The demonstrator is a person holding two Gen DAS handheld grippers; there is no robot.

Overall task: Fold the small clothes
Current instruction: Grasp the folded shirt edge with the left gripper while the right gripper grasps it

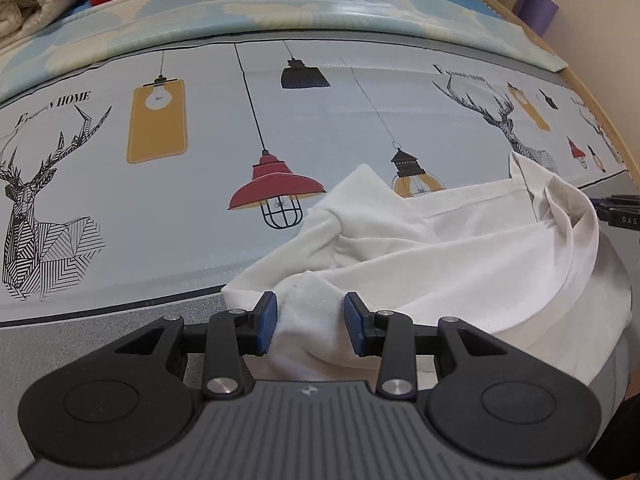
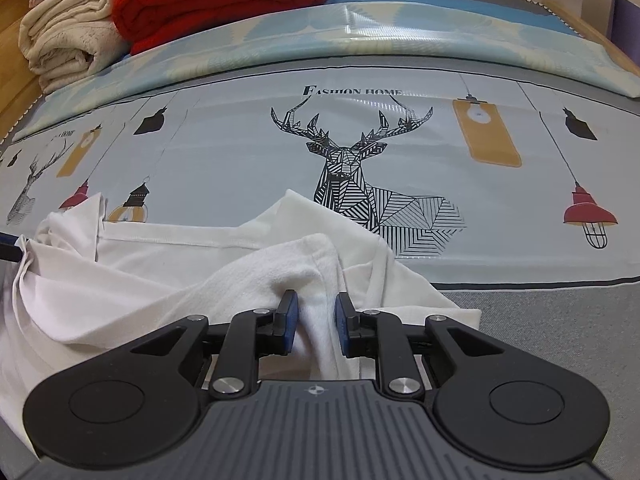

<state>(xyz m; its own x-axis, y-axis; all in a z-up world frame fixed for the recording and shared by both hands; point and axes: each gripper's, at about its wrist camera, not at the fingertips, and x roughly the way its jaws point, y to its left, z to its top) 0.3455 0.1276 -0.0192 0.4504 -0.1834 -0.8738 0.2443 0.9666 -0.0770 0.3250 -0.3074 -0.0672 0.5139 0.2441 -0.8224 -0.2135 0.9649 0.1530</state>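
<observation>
Left gripper [image 1: 310, 322]: fingers apart, a bunched fold of the white garment [image 1: 460, 240] between the pads, not pinched. Right gripper [image 2: 313, 322]: same — pads spread either side of a raised ridge of cloth, released or not yet closed; cannot tell which. Garment lies crumpled at the near edge of the printed mat [image 2: 240, 152], partly over the grey bedding [image 2: 560, 312].

Judgement: an early grasp step; next, both must close on matching edges, lift, spread flat.

Garment type and hems unclear. Beyond, the red blanket [image 2: 216, 0] is cut off.
</observation>
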